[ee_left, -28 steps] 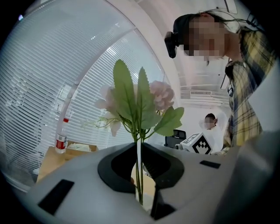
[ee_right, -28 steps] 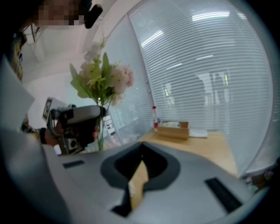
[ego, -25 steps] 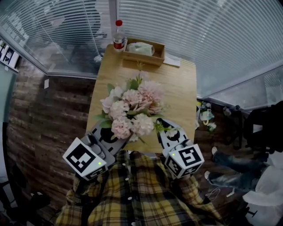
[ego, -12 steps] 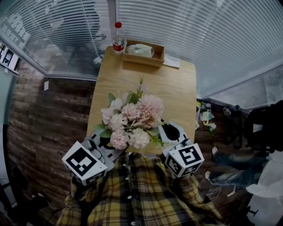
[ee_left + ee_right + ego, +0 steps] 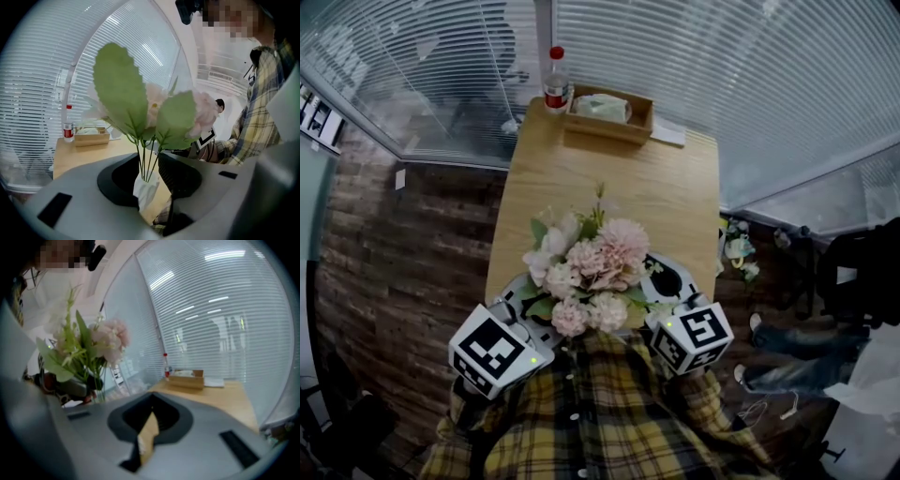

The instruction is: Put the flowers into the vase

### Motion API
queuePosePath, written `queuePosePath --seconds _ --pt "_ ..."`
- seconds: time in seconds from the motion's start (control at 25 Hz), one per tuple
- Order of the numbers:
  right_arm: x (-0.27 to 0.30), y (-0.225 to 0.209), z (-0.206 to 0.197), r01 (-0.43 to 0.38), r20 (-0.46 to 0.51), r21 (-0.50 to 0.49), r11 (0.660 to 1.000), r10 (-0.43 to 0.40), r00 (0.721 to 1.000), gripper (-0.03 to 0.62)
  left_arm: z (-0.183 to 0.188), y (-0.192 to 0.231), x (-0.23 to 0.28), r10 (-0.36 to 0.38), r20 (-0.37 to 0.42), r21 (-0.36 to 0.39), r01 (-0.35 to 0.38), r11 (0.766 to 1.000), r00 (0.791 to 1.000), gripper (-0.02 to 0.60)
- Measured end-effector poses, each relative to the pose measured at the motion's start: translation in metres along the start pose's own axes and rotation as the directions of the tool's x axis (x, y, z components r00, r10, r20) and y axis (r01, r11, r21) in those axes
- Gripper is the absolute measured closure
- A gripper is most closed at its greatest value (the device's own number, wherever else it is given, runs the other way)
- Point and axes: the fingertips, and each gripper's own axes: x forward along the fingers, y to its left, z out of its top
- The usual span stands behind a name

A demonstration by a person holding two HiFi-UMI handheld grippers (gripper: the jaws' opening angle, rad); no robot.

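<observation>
Left gripper (image 5: pixel 523 298): jaws have just been opening and stand part-wide, with the white-wrapped stems (image 5: pixel 143 188) loose between them; flowers (image 5: pixel 592 264) stand upright at the near edge of the worktop (image 5: pixel 609 178); no vase shows in any view, though one may be hidden beneath the blooms. Risk: if the stems are not seated, the top-heavy bunch may tip off the near edge as the jaws clear; a jaw may also snag a leaf on withdrawal. Right gripper (image 5: pixel 664 279): jaws narrow and empty, just beside the bunch; poorly set to catch a fall.
</observation>
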Motion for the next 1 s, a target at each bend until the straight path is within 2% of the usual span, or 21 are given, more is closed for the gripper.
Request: queuePosePath --seconds 0.12,0.28,0.44,0.8,1.0 --pt "0.001 -0.001 0.0 -0.001 0.004 0.008 1.0 0.001 1.0 0.581 -0.006 -0.001 0.0 0.003 -0.033 0.008 -0.003 1.0 0.999 0.453" --pt "0.0 -0.003 0.001 0.002 0.01 0.011 1.0 -0.002 1.0 0.582 -0.015 -0.002 0.0 0.038 -0.105 0.073 -0.03 0.997 0.994 0.433" --pt "-0.003 -0.004 0.0 0.006 0.013 0.026 1.0 -0.006 1.0 0.582 -0.022 -0.006 -0.001 0.041 -0.137 0.117 -0.025 0.993 0.99 0.428" --pt "-0.003 -0.011 0.0 0.019 0.011 0.042 0.999 -0.019 1.0 0.582 -0.035 0.001 -0.009 0.019 -0.154 0.061 -0.01 0.998 0.988 0.429" --pt "-0.003 -0.013 -0.002 0.022 0.009 0.046 0.999 -0.022 1.0 0.582 -0.052 0.002 -0.008 0.003 -0.189 0.022 0.001 1.0 0.982 0.429"
